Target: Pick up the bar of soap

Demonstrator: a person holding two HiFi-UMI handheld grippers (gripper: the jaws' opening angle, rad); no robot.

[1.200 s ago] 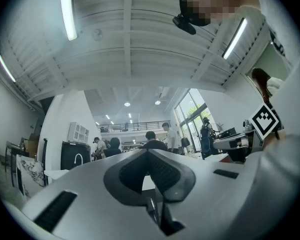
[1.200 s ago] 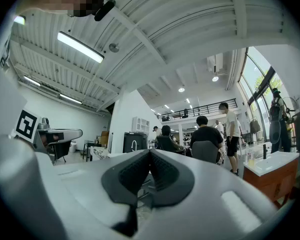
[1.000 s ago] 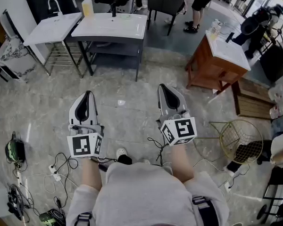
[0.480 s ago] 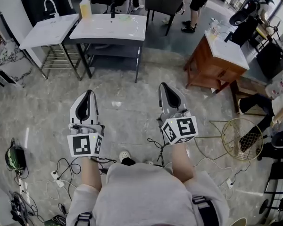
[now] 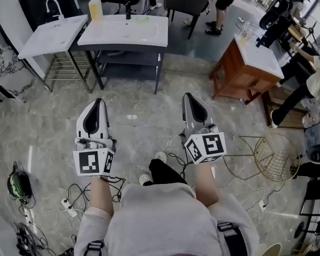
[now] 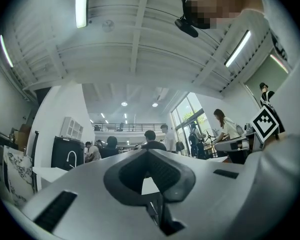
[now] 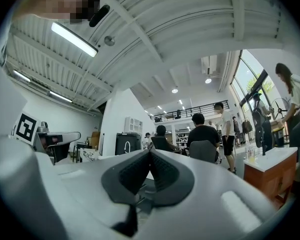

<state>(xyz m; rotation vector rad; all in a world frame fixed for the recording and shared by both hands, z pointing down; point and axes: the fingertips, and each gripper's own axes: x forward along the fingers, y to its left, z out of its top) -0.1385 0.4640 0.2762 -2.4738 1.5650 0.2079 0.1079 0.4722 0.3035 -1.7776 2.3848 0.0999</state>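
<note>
A small pale green thing (image 5: 143, 19), possibly the soap, lies at the back of the white basin counter (image 5: 112, 36) far ahead; it is too small to tell for sure. My left gripper (image 5: 97, 101) and my right gripper (image 5: 190, 96) hang side by side above the marble floor, well short of that counter, both pointing toward it. Both are shut, pads together, with nothing between them. In the left gripper view the left gripper (image 6: 147, 151) aims level at the room, and in the right gripper view the right gripper (image 7: 150, 151) does the same.
A yellow bottle (image 5: 95, 7) stands at the counter's back left. A second white basin stand (image 5: 53, 33) sits to its left, a wooden cabinet (image 5: 240, 71) to the right. A gold wire basket (image 5: 274, 156) and floor cables (image 5: 69, 196) lie close by. People stand behind.
The view has crept forward toward the counter. The person's dark leg and shoe have stepped ahead between the grippers. Both grippers keep their pose and stay shut.
</note>
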